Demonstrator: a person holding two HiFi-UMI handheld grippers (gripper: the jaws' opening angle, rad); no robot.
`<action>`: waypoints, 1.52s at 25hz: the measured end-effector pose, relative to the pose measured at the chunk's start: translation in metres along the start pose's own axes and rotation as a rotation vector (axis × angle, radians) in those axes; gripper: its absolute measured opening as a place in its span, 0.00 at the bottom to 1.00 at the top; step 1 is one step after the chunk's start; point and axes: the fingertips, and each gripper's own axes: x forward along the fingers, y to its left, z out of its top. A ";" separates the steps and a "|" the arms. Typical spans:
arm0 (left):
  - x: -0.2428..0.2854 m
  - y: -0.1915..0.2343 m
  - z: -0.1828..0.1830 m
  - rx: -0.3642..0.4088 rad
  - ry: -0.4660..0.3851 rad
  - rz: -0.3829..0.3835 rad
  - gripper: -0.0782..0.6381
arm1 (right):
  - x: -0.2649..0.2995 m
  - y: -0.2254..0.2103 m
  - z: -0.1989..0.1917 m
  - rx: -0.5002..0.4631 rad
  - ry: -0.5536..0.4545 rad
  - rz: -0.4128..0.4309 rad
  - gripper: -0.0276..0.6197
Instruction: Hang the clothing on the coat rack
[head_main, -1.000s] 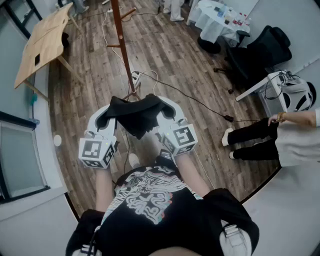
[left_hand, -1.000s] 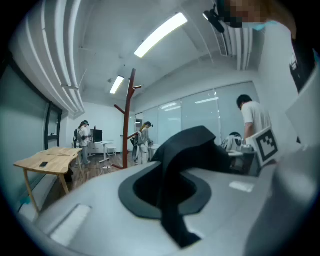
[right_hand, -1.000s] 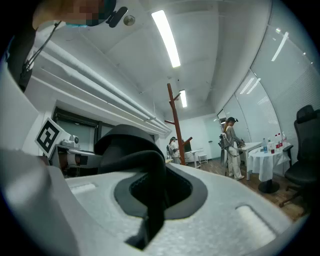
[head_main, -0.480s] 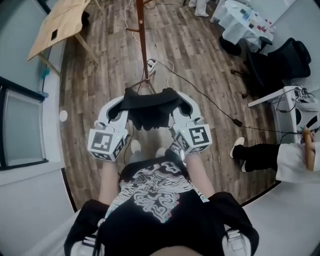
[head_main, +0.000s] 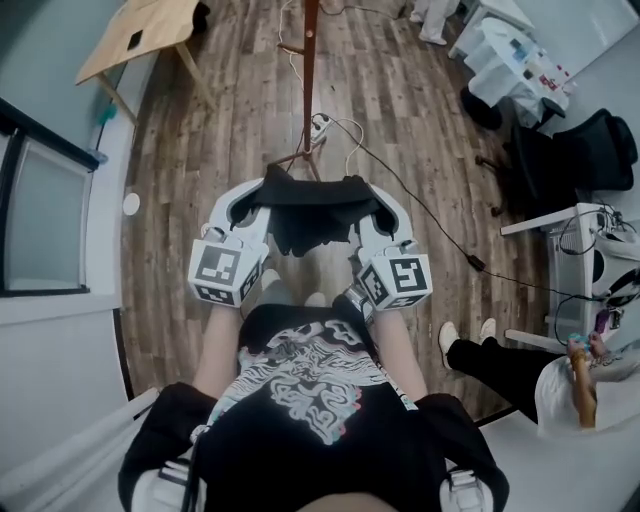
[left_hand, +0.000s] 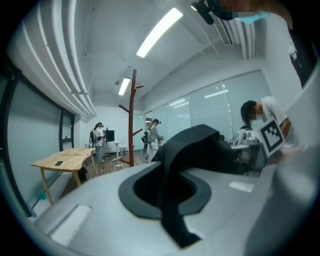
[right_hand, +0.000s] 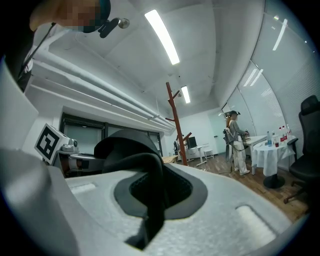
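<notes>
Now the coat rack (head_main: 308, 85) stands nearer the held garment (head_main: 310, 215).

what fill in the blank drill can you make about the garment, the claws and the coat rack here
1. The garment stretched between the two claws is ____ in colour.
2. The left claw and the right claw are both ____ on the garment.
3. The coat rack stands on a ____ plank floor.

Missing words: black; shut; wooden
</notes>
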 end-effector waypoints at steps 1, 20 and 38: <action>0.002 0.000 -0.001 0.001 0.002 0.002 0.11 | 0.000 -0.003 -0.001 -0.001 0.001 -0.002 0.06; 0.081 0.058 0.005 -0.021 -0.010 -0.008 0.11 | 0.086 -0.051 0.000 -0.045 0.032 -0.030 0.06; 0.192 0.167 0.015 -0.029 -0.008 -0.030 0.11 | 0.229 -0.098 0.004 -0.054 0.038 -0.066 0.06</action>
